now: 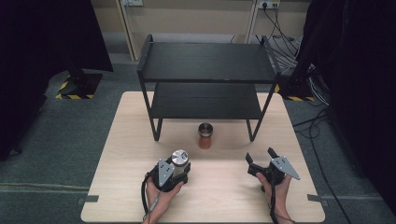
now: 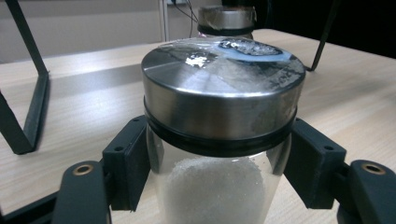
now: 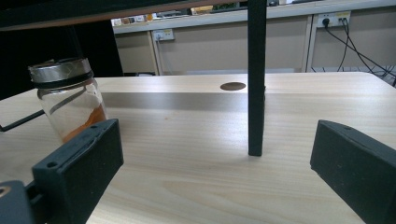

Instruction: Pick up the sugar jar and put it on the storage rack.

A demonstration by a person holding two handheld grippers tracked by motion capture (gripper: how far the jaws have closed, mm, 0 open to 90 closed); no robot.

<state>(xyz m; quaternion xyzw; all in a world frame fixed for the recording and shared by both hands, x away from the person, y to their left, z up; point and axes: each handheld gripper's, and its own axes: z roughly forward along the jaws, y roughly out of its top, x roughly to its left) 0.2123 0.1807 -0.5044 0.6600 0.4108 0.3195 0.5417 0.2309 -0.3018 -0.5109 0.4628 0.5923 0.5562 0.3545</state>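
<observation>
A glass jar of white powder (image 2: 215, 186) with a steel lid (image 1: 179, 157) stands upright on the table's near left, and my left gripper (image 1: 181, 167) is shut on it. Its two black pads (image 2: 125, 168) press the glass just under the lid. A second jar with orange powder (image 1: 204, 136) stands in the middle of the table, just in front of the shelf; it leans at the left of the right gripper view (image 3: 70, 105). My right gripper (image 1: 260, 155) rests low at the near right, open, nothing between its fingers (image 3: 79, 168).
A black two-tier shelf (image 1: 205, 60) stands on the far half of the light wooden table (image 1: 135, 140). One of its front legs (image 3: 256, 79) rises straight ahead of my right gripper. Cables and black stands lie on the floor beyond.
</observation>
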